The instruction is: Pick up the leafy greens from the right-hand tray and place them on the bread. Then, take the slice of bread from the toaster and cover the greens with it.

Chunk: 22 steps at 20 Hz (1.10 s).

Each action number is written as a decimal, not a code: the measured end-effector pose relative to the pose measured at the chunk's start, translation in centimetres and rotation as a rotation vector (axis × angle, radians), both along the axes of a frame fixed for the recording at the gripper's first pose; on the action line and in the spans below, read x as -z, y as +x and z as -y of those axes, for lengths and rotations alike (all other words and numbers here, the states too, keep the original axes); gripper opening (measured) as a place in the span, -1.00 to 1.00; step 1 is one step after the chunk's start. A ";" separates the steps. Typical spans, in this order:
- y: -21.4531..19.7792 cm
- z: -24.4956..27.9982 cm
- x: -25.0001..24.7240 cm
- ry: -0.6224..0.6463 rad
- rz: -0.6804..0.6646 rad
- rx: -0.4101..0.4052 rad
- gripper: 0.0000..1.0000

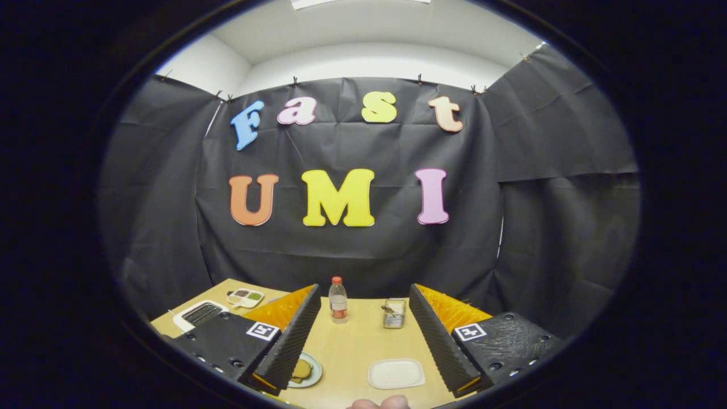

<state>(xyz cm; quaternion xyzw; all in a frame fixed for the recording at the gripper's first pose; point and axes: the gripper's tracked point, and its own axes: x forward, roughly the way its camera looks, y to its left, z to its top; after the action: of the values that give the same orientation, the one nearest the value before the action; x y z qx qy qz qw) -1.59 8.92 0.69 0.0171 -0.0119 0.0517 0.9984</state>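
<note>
Between the wide-apart fingers of the gripper (363,335), holding nothing, lies bare table (358,346). A white tray (396,373) sits there, near the right finger. The bread (301,369) on its plate (313,375) peeks out beside the left finger. The toaster (200,313) sits near the table's left edge.

The left claw finger (284,346) hides part of the bread plate (311,372).
</note>
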 end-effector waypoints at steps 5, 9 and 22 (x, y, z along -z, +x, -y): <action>-0.7 -1.0 -0.1 -0.009 0.009 -0.009 0.92; -1.0 -1.5 -0.2 -0.009 0.012 -0.008 0.92; -1.9 -2.5 -0.2 -0.006 0.007 -0.003 0.92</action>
<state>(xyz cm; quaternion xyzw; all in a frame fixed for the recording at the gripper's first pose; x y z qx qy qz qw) -3.45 11.41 0.84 0.0138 -0.0154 0.0534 0.9984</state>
